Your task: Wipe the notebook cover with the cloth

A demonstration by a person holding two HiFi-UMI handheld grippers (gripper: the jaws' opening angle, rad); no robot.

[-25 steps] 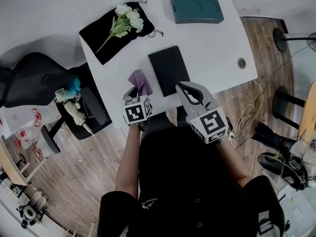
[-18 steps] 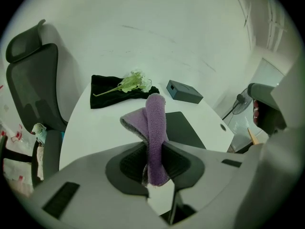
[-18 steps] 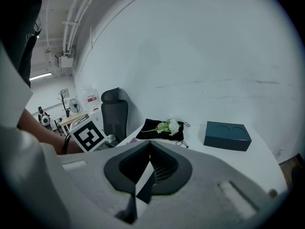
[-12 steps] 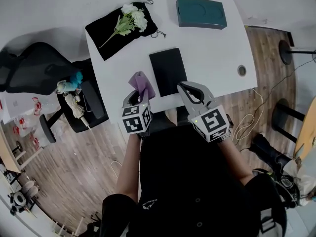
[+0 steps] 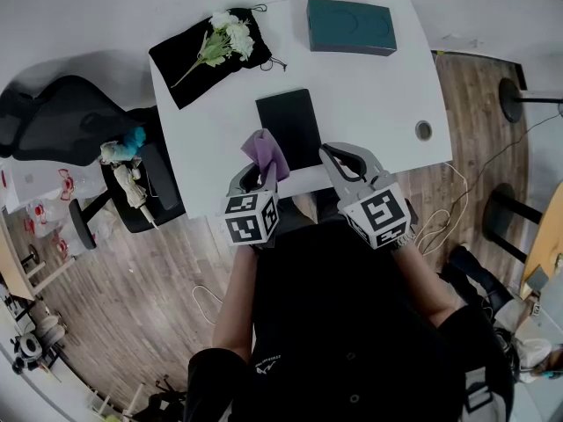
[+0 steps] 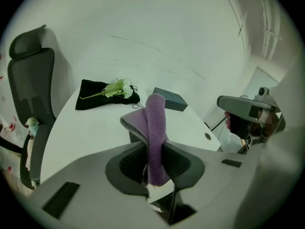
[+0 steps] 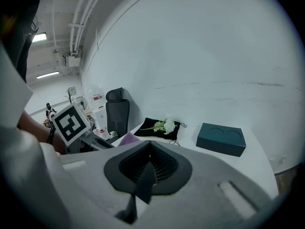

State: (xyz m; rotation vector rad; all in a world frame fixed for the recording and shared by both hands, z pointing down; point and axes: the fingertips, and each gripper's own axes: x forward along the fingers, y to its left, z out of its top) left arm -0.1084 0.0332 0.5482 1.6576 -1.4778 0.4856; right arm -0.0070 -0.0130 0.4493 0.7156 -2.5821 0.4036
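The black notebook [image 5: 292,127] lies flat near the front edge of the white table [image 5: 369,95]. A purple cloth [image 5: 266,154] sticks up from my left gripper [image 5: 256,177], which is shut on it just left of the notebook's near left corner. In the left gripper view the cloth [image 6: 155,132] stands folded between the jaws and hides most of the notebook. My right gripper [image 5: 339,156] hovers at the table's front edge, right of the notebook's near end. Its jaws [image 7: 148,165] are shut with nothing between them.
A teal box [image 5: 350,26] sits at the table's back. A black pouch [image 5: 180,60] with white flowers [image 5: 227,33] on it lies at the back left. A round cable hole [image 5: 424,130] is at the right edge. An office chair [image 5: 62,130] stands left of the table.
My left gripper has carried the cloth to the right, closer to the notebook's near left corner. The right gripper has barely moved.
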